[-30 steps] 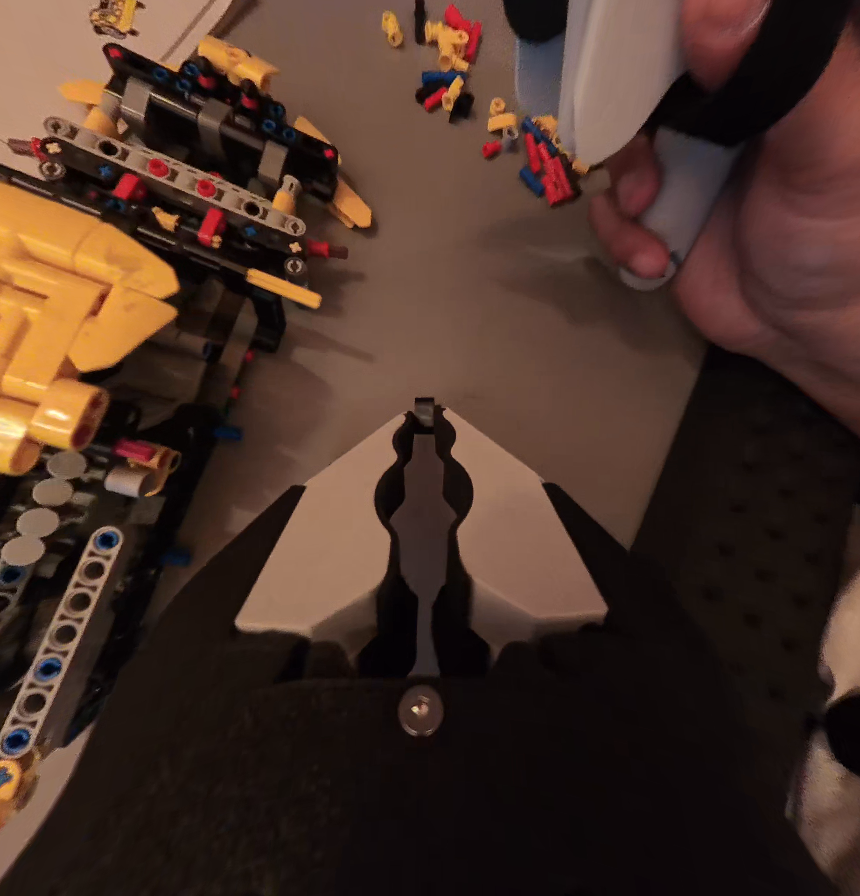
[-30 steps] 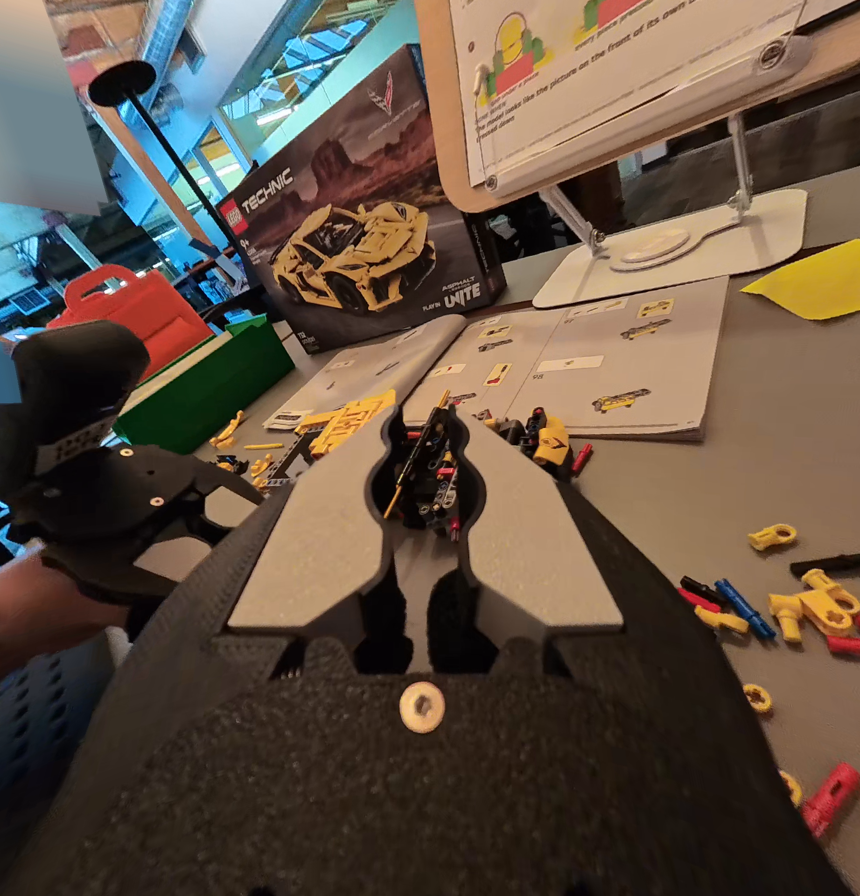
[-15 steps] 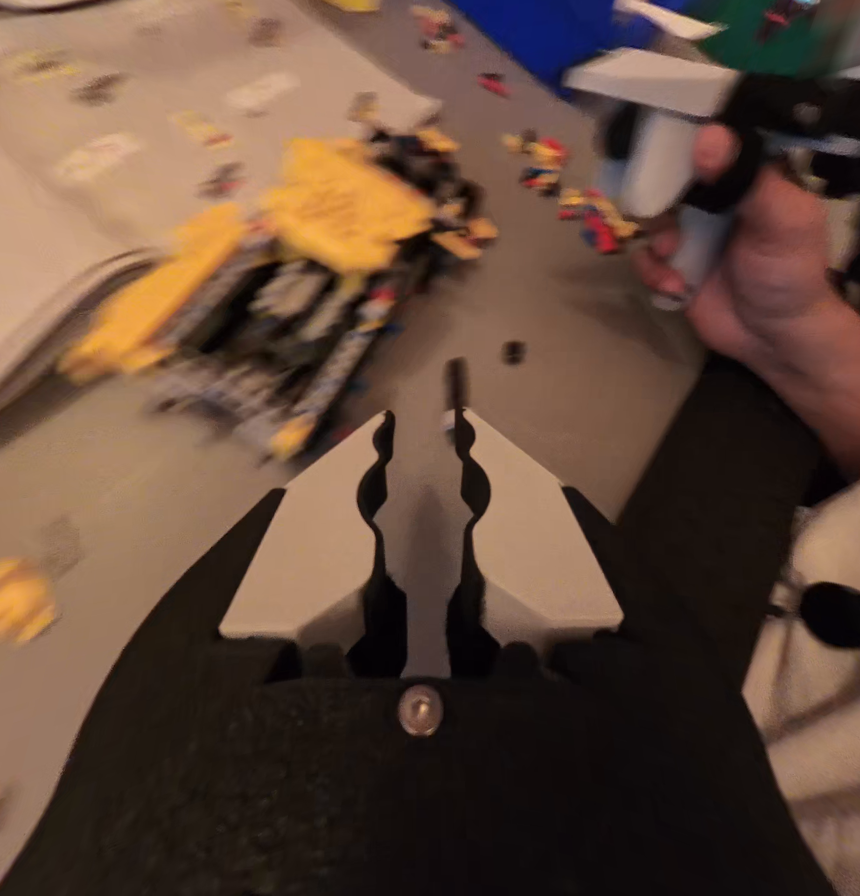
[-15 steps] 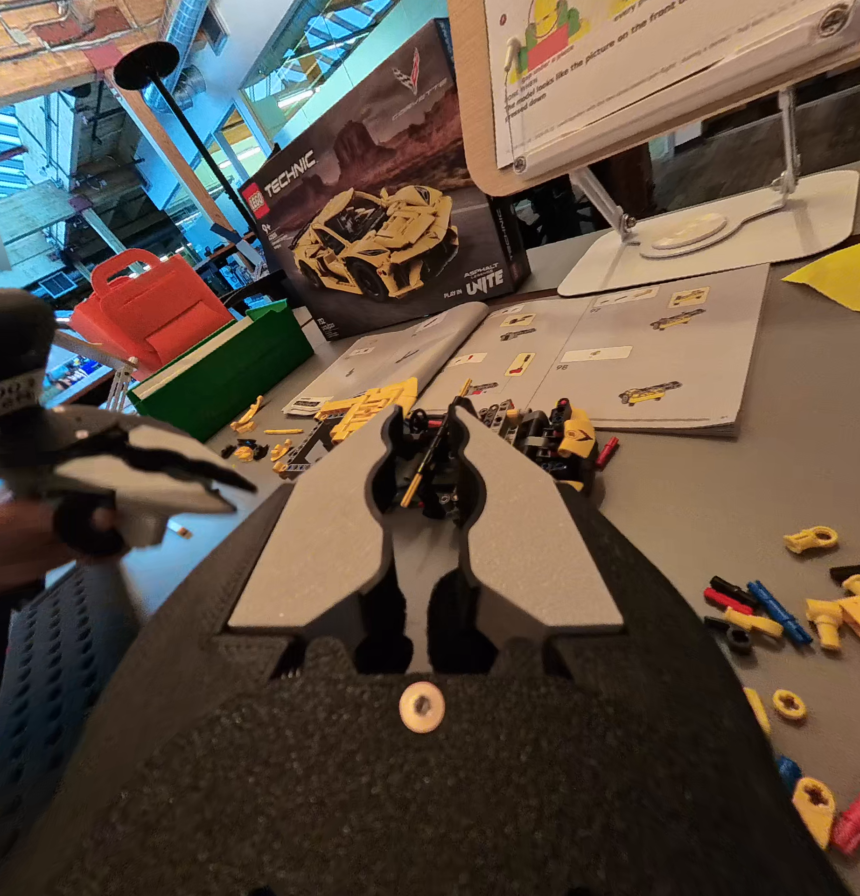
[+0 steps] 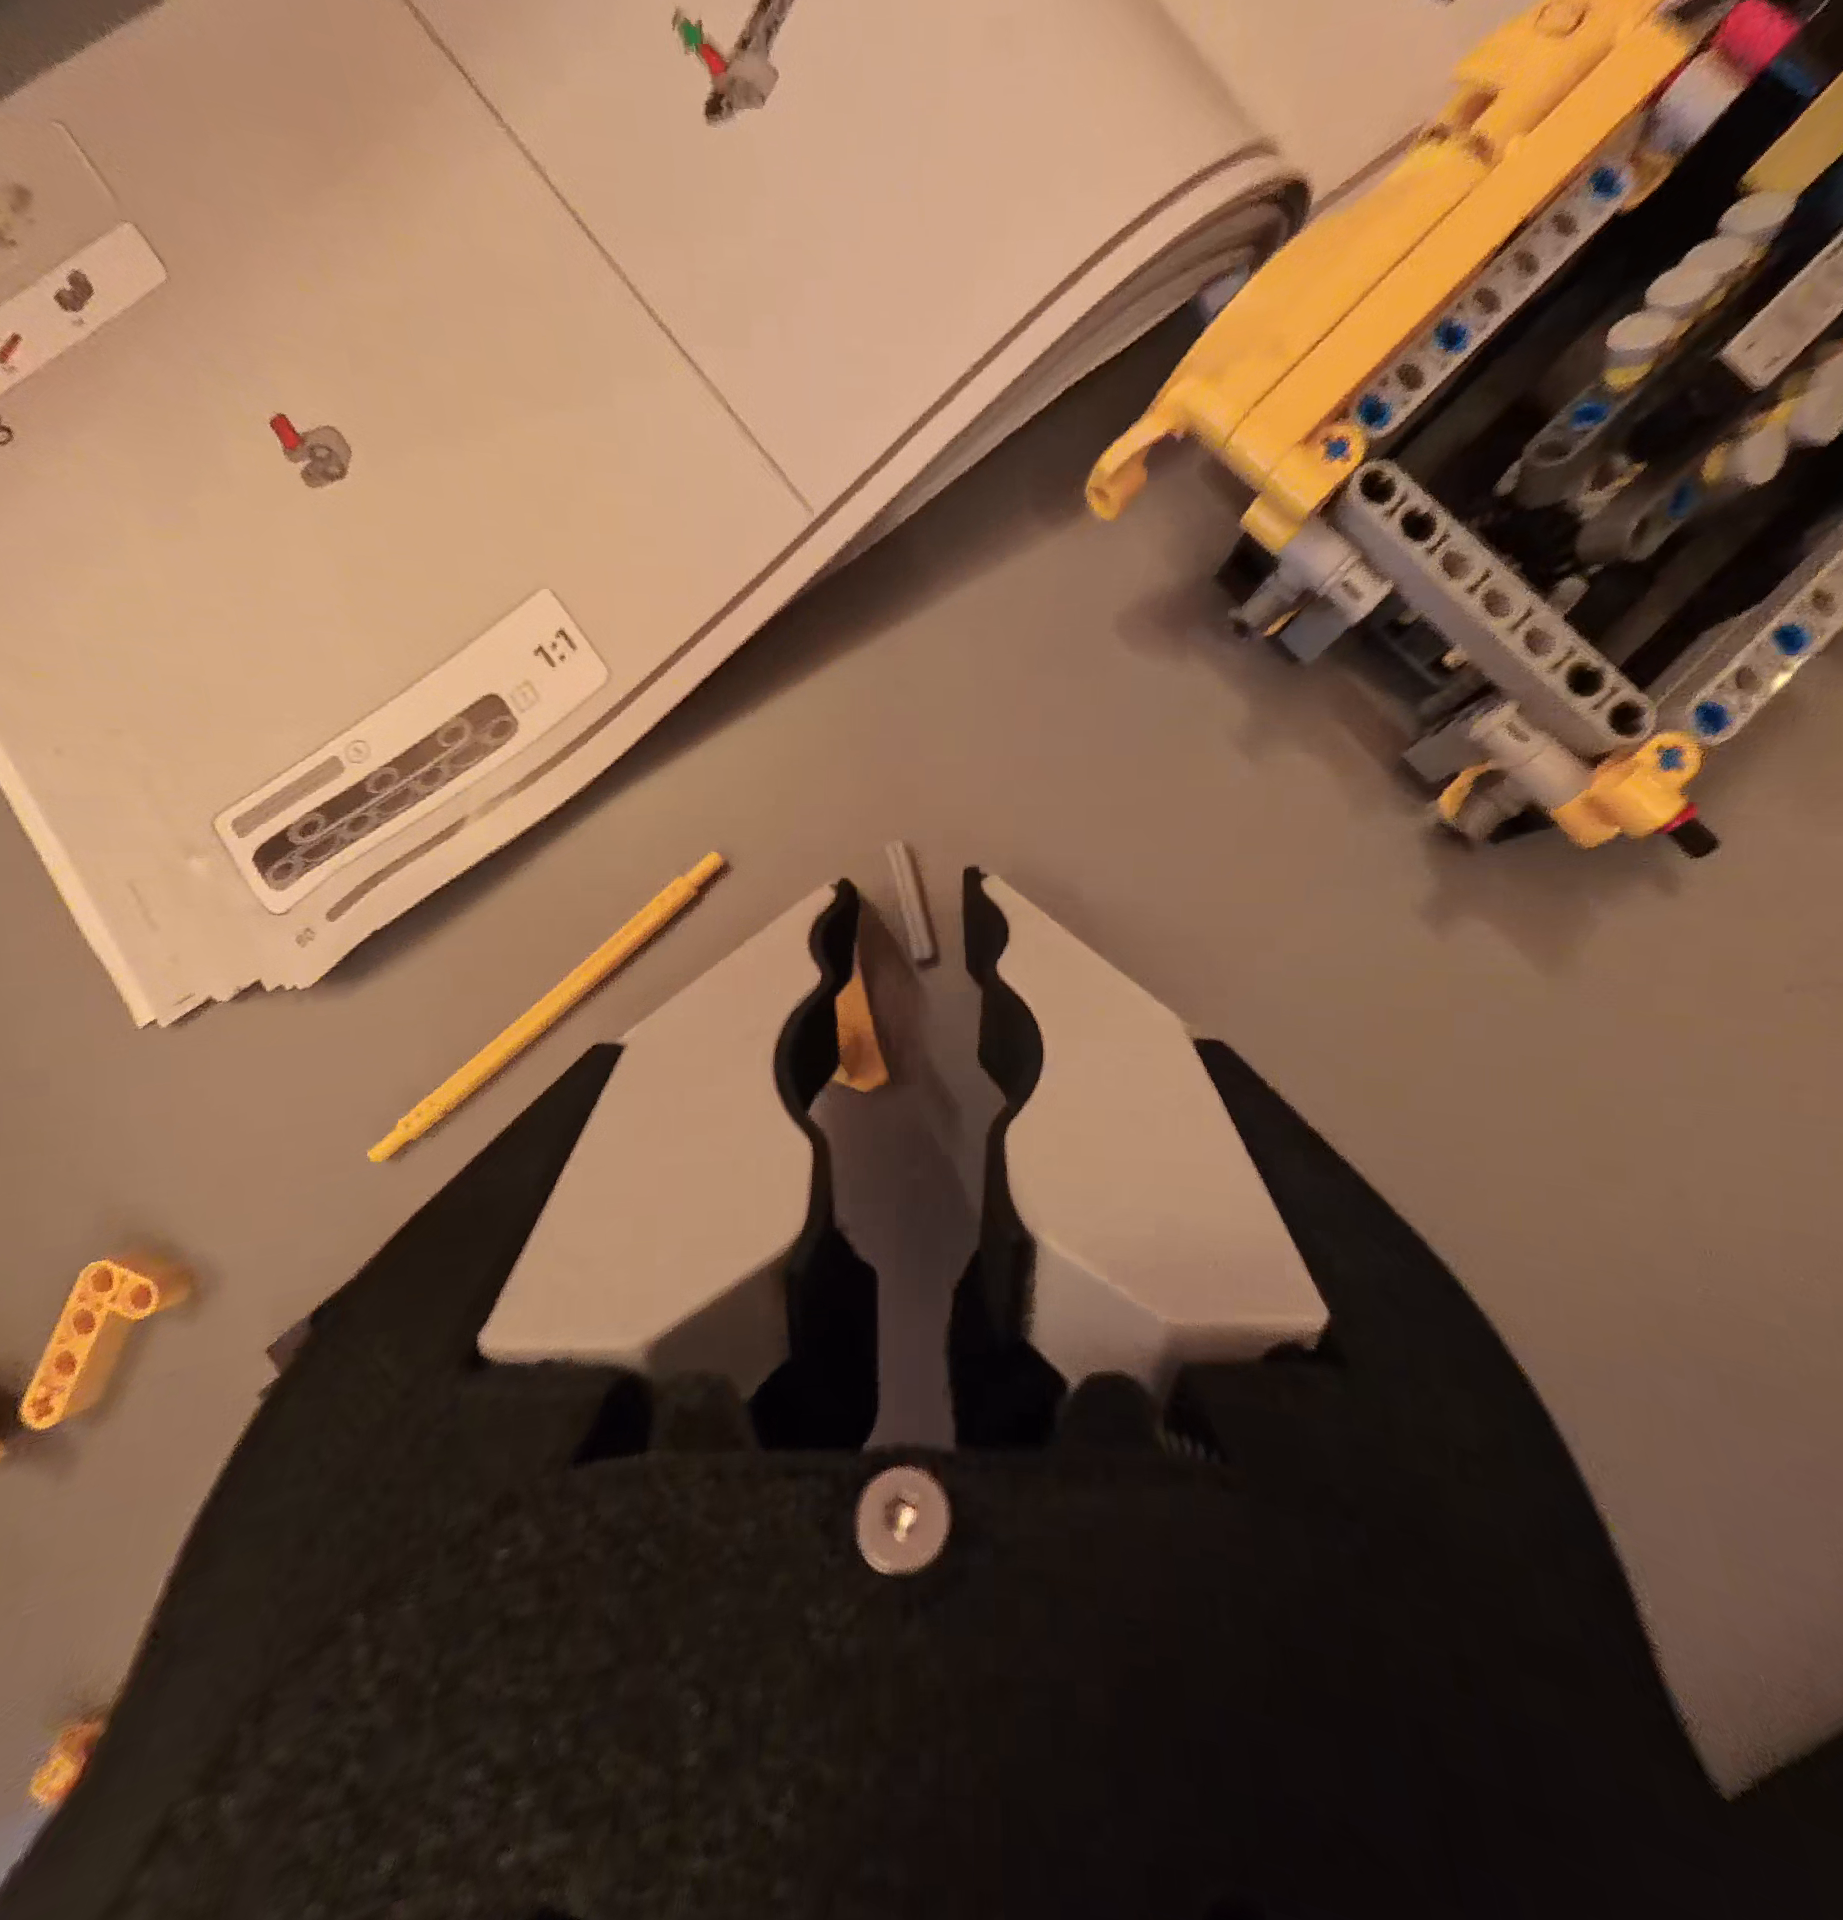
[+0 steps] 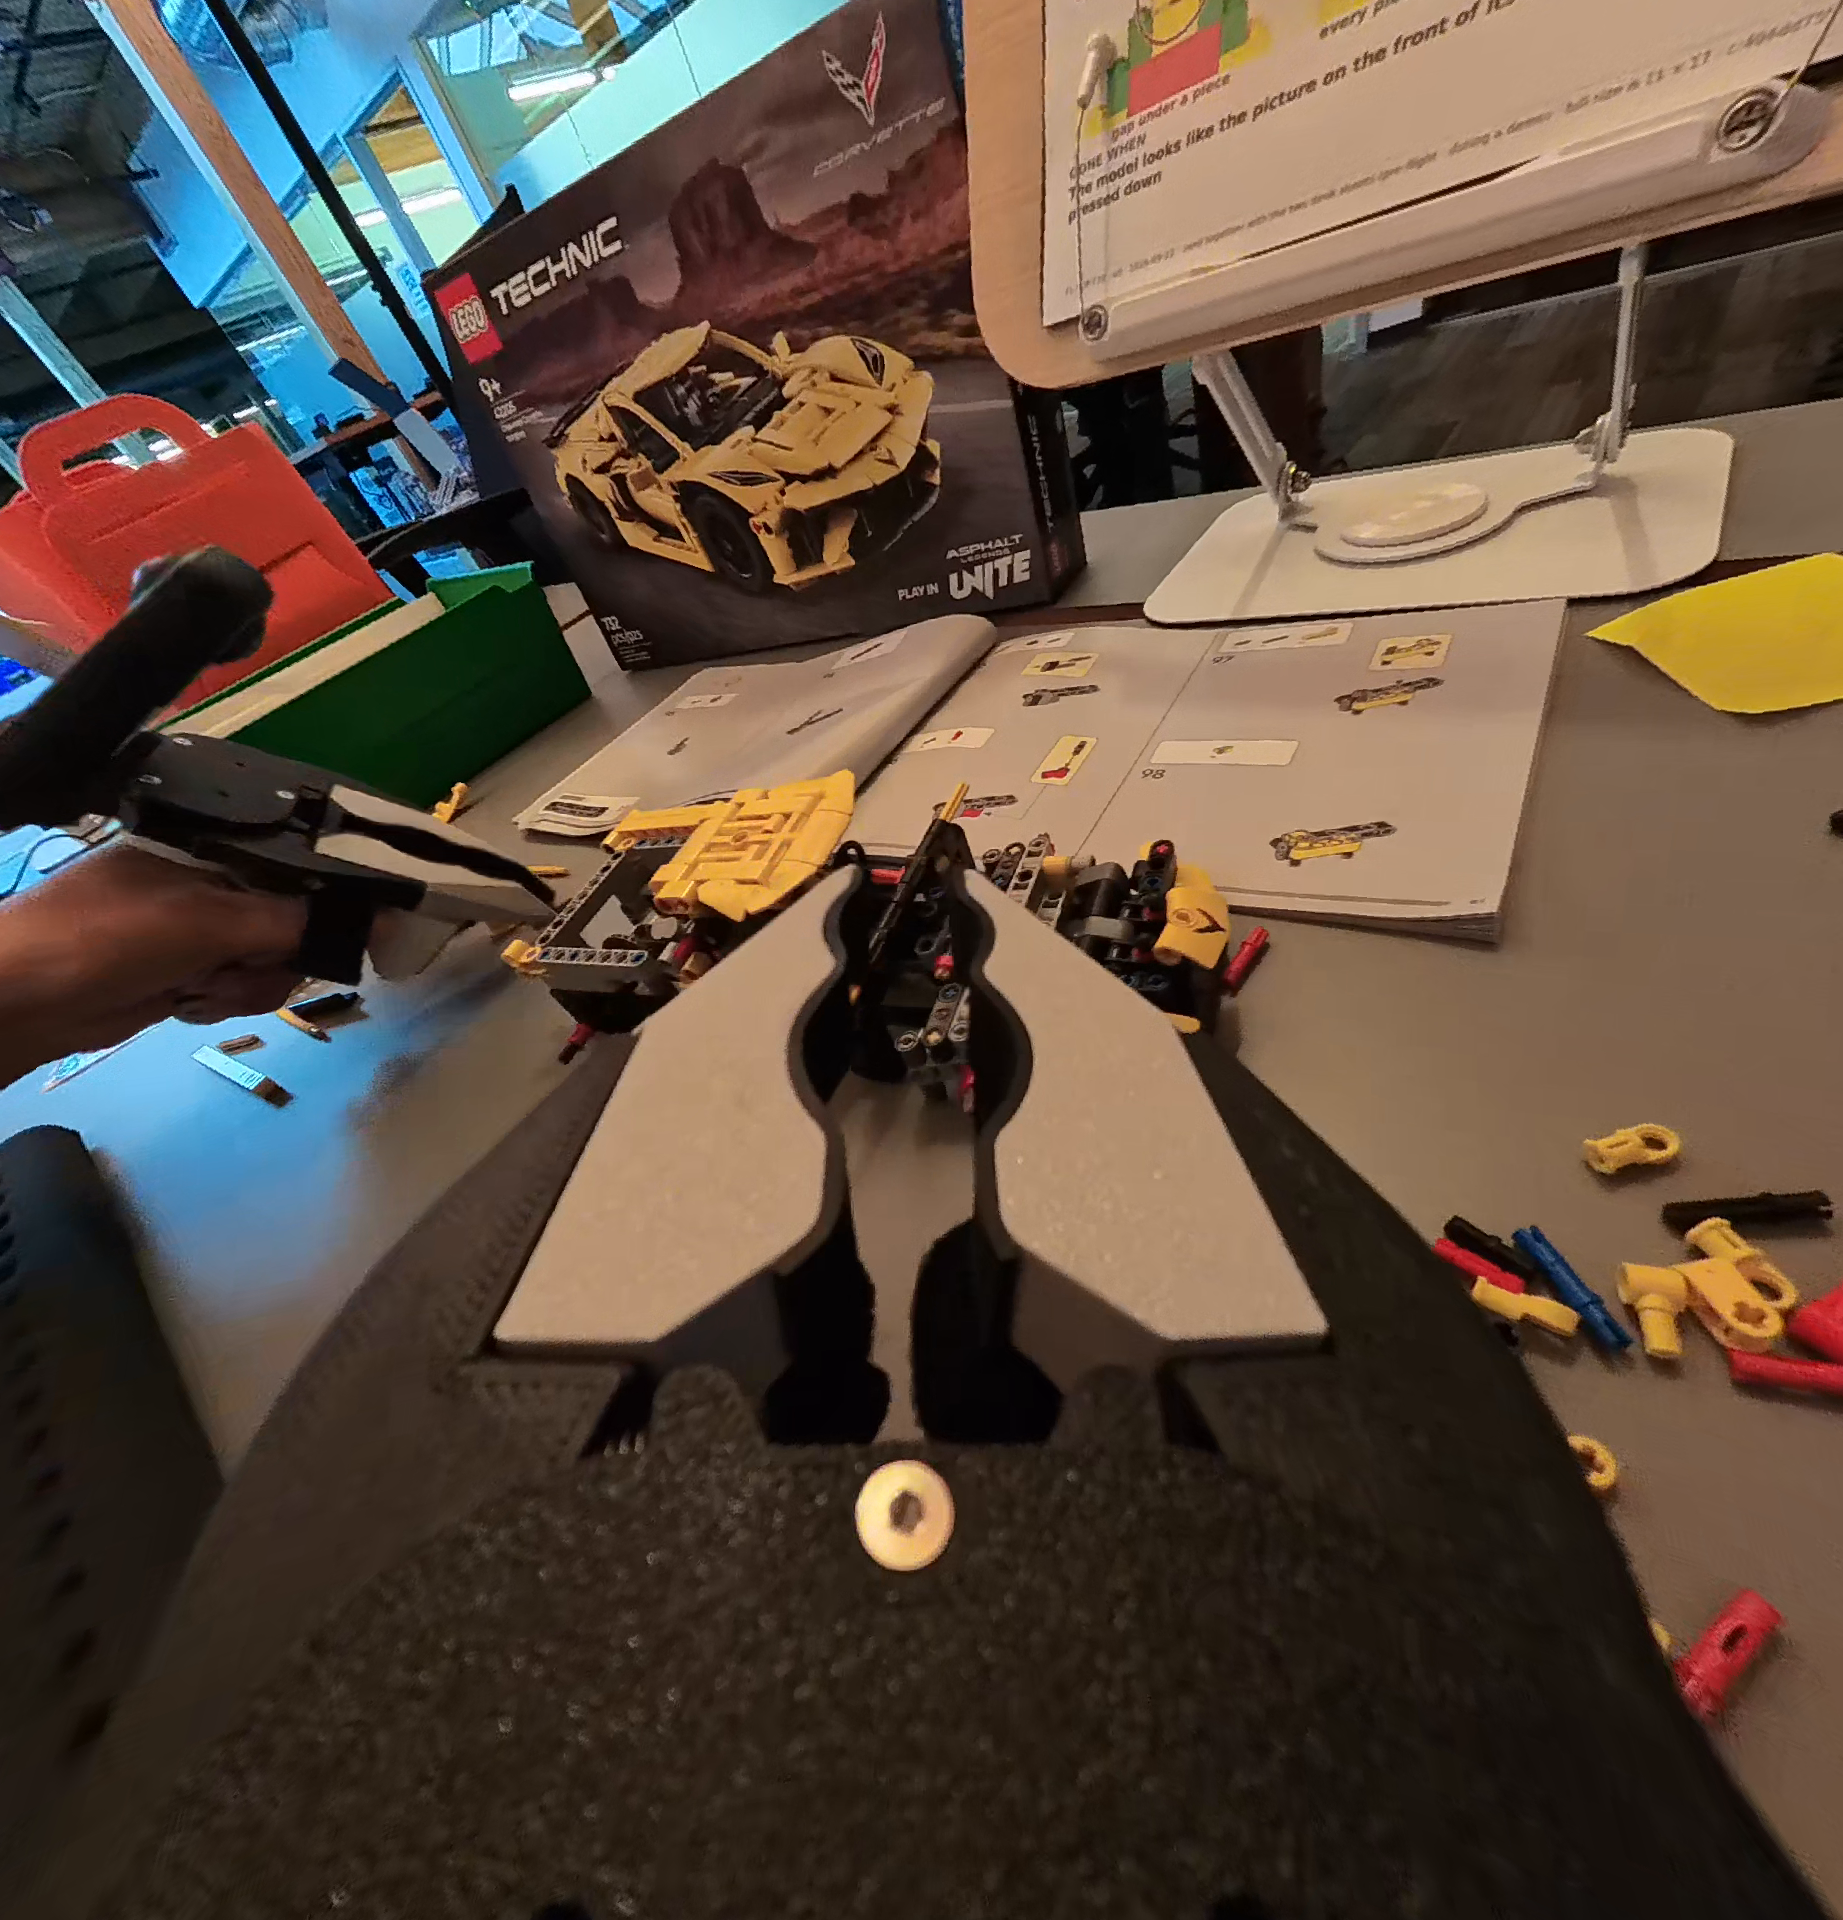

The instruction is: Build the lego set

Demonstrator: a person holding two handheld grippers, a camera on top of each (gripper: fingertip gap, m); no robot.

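Observation:
The half-built yellow and black car model (image 5: 1499, 436) stands at the upper right of the left wrist view and in the middle of the right wrist view (image 6: 751, 852). My left gripper (image 5: 904, 894) is open and low over the grey table. A small grey pin (image 5: 912, 902) lies between its tips. A yellow piece (image 5: 857, 1039) shows under its left finger. A long yellow axle (image 5: 548, 1003) lies just to its left. In the right wrist view my left gripper (image 6: 538, 891) points at the model's left end. My right gripper (image 6: 912, 883) is a little open and empty, back from the model.
The open instruction booklet (image 5: 397, 436) lies at the upper left, also behind the model (image 6: 1260, 748). A yellow L-shaped beam (image 5: 86, 1340) lies at the left. Loose yellow, red, blue and black pins (image 6: 1675, 1288) lie at the right. The set's box (image 6: 751, 416), a green bin (image 6: 429, 686) and a white stand (image 6: 1468, 520) are behind. The gap from one gripper's tips to the other's is roughly 30 cm. To reach the long yellow axle (image 5: 548, 1003) in a straight line is about 6 cm for my left fingers, about 35 cm for my right.
My left gripper was shut on a small dark piece; it opened and swung left past the model to the booklet's edge. My right gripper stayed about where it was.

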